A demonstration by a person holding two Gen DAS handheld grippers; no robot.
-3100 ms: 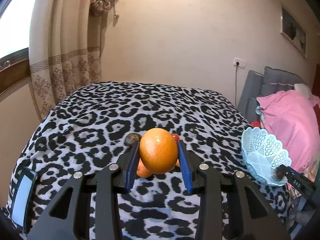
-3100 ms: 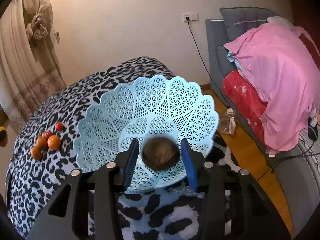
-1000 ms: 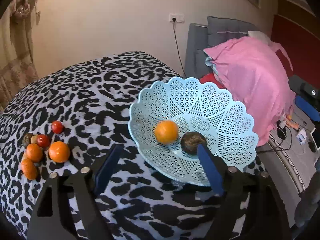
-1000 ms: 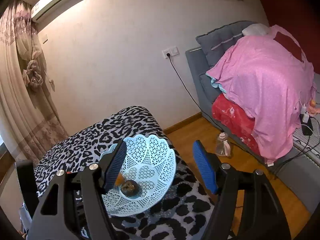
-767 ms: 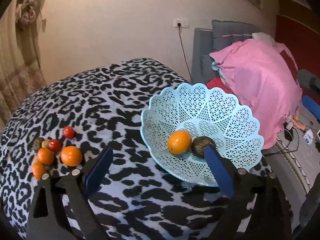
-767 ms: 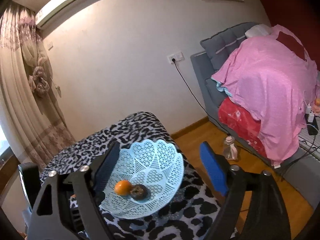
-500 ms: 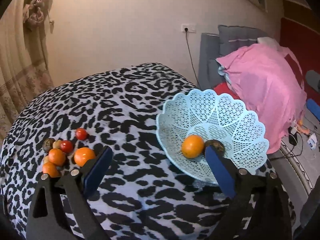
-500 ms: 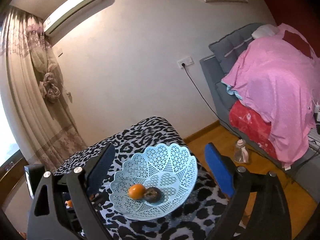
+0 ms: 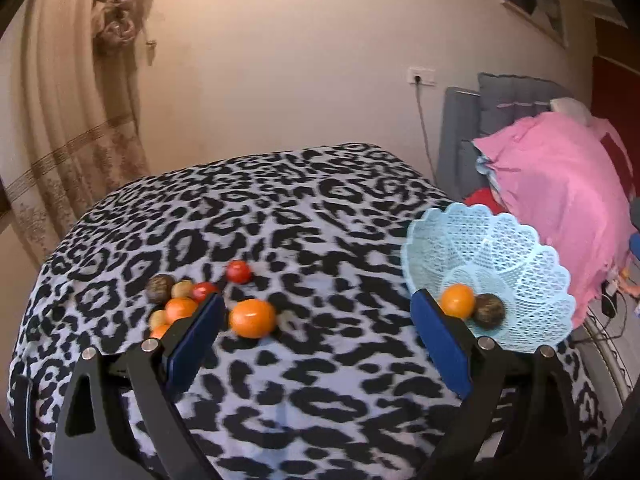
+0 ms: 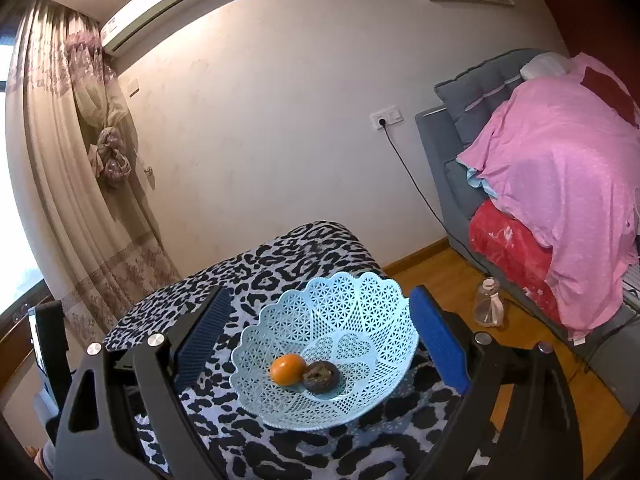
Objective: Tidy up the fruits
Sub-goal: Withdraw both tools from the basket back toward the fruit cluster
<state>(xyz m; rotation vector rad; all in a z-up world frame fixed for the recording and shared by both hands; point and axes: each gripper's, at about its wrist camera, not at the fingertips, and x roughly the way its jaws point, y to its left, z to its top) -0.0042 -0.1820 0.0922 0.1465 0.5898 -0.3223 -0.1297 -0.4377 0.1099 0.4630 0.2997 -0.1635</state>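
Note:
A light blue lattice basket [image 9: 520, 240] stands at the table's right edge; it also shows in the right wrist view [image 10: 360, 304]. It holds an orange [image 9: 457, 300] [image 10: 286, 368] and a dark brown fruit [image 9: 489, 310] [image 10: 320, 376] side by side. On the leopard-print cloth at the left lies a cluster of fruit: a large orange [image 9: 253, 318], a smaller orange [image 9: 181, 309], two red tomatoes [image 9: 239, 271], a brown fruit [image 9: 159, 283]. My left gripper [image 9: 316, 342] is open and empty above the cloth. My right gripper [image 10: 318, 338] is open and empty above the basket.
The table [image 9: 280, 208] is covered by a leopard-print cloth. A sofa with a pink blanket [image 10: 560, 184] stands to the right. A plastic bottle [image 10: 489, 303] sits on the wooden floor. A curtain [image 10: 80, 160] hangs at the left, and a phone [image 10: 42, 340] stands by the table's left edge.
Both grippers let go of their fruit into the basket and opened. The left one swung left toward the fruit cluster. The right one pulled back and up from the basket.

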